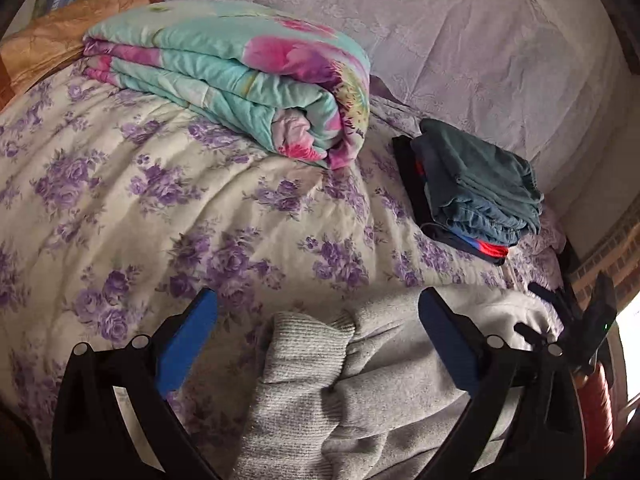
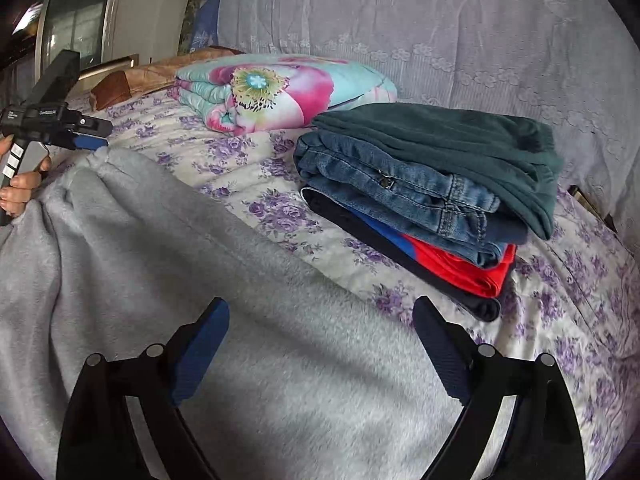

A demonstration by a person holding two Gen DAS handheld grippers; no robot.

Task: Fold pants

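Both sets of jaws stand wide apart with nothing pinched: the left gripper point(image 1: 318, 340) straddles a ribbed cuff point(image 1: 304, 356) of the grey fleece sweatpants point(image 2: 224, 280), and the right gripper point(image 2: 320, 344) hangs over their broad fleecy spread, pads clear of the cloth as far as the views show.

The sweatpants lie rumpled at the near edge of the purple-flowered bedspread point(image 1: 140, 184). Beyond them, toward the far right of the bedspread, sits a stack of folded clothes point(image 2: 432, 192): a dark teal garment on top, jeans under it, then red-and-blue and navy pieces. Left of that stack rests a folded floral quilt point(image 1: 240, 76), with a tan cushion point(image 1: 52, 36) behind it and a pale lilac embroidered cover point(image 1: 460, 40) along the back.

The likely trouble is a shallow bite. Thick fleece bunches, so a jaw closing on one layer only would drag the cloth askew and leave the fold crooked; the cuff might also slip free.

Small print on the left gripper's camera body is too blurred to read.
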